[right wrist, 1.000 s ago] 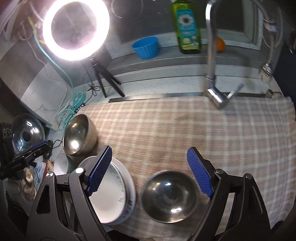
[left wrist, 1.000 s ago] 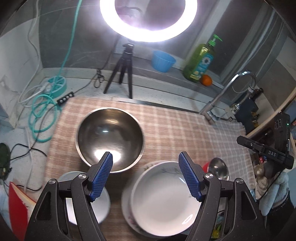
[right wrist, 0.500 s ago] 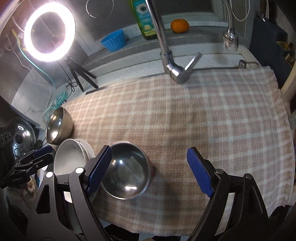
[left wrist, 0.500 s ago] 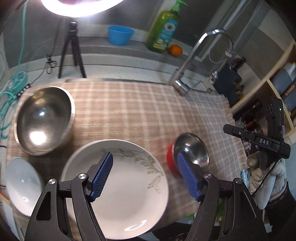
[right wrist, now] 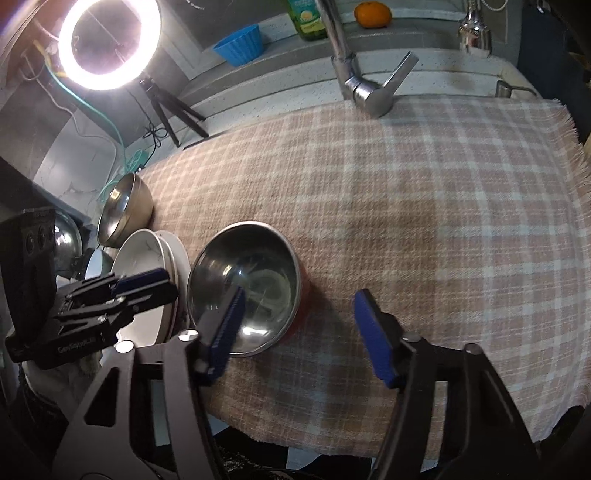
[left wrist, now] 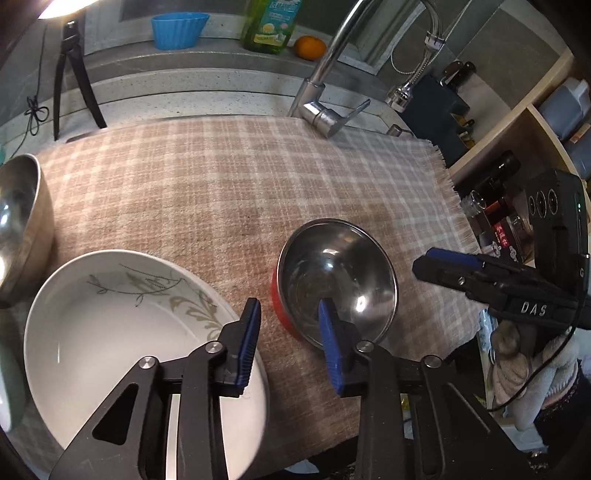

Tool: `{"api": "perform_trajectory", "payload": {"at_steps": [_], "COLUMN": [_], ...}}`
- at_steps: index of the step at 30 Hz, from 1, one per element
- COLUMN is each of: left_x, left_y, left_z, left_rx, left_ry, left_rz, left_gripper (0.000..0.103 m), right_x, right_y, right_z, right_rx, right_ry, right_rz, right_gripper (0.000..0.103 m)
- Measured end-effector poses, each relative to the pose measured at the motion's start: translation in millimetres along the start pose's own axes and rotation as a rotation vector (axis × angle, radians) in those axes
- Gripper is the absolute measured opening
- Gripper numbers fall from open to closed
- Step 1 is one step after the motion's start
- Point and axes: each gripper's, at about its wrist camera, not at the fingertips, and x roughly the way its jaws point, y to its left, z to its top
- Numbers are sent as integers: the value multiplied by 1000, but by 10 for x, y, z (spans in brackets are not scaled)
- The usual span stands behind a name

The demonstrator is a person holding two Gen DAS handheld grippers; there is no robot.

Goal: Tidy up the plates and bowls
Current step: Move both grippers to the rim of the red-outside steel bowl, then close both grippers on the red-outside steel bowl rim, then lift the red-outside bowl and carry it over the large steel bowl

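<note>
Straddling the near rim of the steel bowl (left wrist: 338, 280), the left gripper (left wrist: 290, 325) was closing, one blue pad outside by the red wall and the other over the inside; whether the pads already pressed the rim could not be told. The bowl sat right of centre in the left wrist view, on the checked cloth (left wrist: 229, 184), with the white plate (left wrist: 122, 332) just beside it at lower left and a larger steel bowl (left wrist: 20, 229) at the left edge. In the right wrist view, the right gripper (right wrist: 297, 325) was also closing, jaws still apart; its left pad lay over the near part of the same bowl (right wrist: 245, 280), its right pad over bare cloth (right wrist: 424, 177), gripping nothing. Stacked plates (right wrist: 147, 258) stood left of the bowl. A tap (right wrist: 369, 88), blue cup (right wrist: 242, 44) and orange (right wrist: 373, 14) lined the upper frame, a ring light (right wrist: 109, 44) at upper left.
</note>
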Motion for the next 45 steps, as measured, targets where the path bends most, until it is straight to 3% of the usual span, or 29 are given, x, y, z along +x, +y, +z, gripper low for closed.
{"api": "perform_trajectory", "payload": {"at_steps": [8,23,36,45], "left_x": [149,302,288,34], "left_y": [28,58,51,64], "left_z": [21,54,72,146], "left_rx": [-29,-31,-38,-36], "left_ry": [43,81,71,13], "left_rz": [1,-18,-28,-38], "left_gripper": [24,11,10,10], "right_x": [167,328,284,50], "right_y": [-64,-88,-52,133], "right_z": [-26,-33,5,167], "right_rx": [32,68,76,48], "right_ry": [46,84,78,21], "right_rz": [43,72,59,67], "right_gripper": [34,13,12,12]}}
